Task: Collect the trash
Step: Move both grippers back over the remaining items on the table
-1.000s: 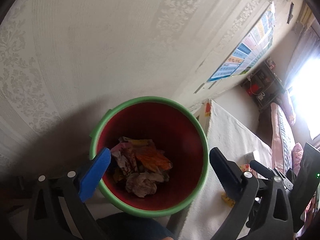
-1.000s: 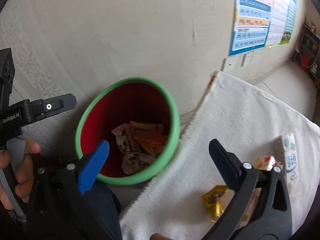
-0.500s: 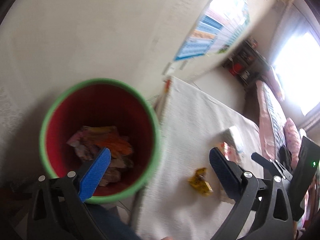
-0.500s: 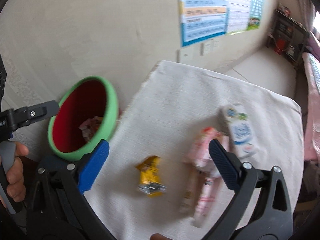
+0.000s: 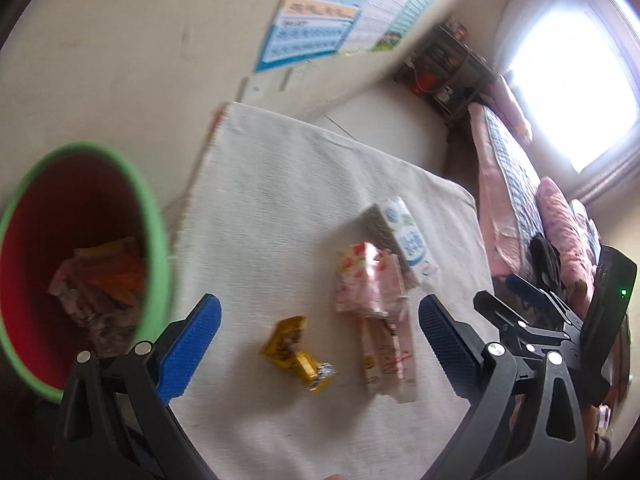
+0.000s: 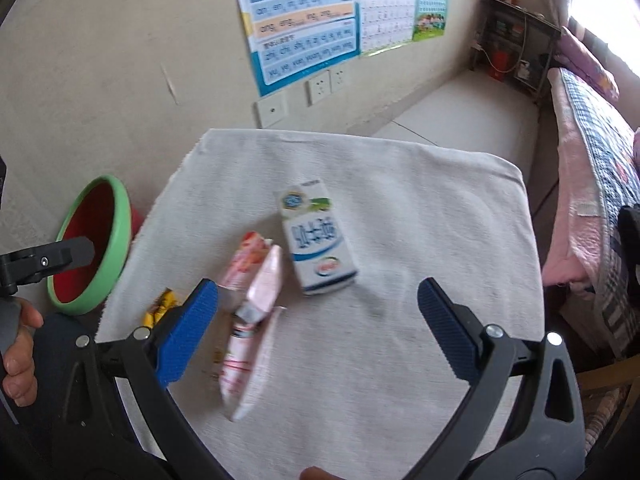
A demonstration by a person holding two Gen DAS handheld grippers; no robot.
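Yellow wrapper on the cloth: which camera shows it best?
Left wrist view: the yellow wrapper lies whole and unobstructed on the cloth. In the right wrist view only a corner shows, behind the right hand-held gripper.

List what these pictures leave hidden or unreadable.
- Yellow wrapper: right wrist view, mostly behind the right tool's blue pad.
- Bin: left wrist view, cut off at the left edge; the trash inside is blurred.
- Pink packets: print smeared by motion in both views.
- Milk carton: label blurred.
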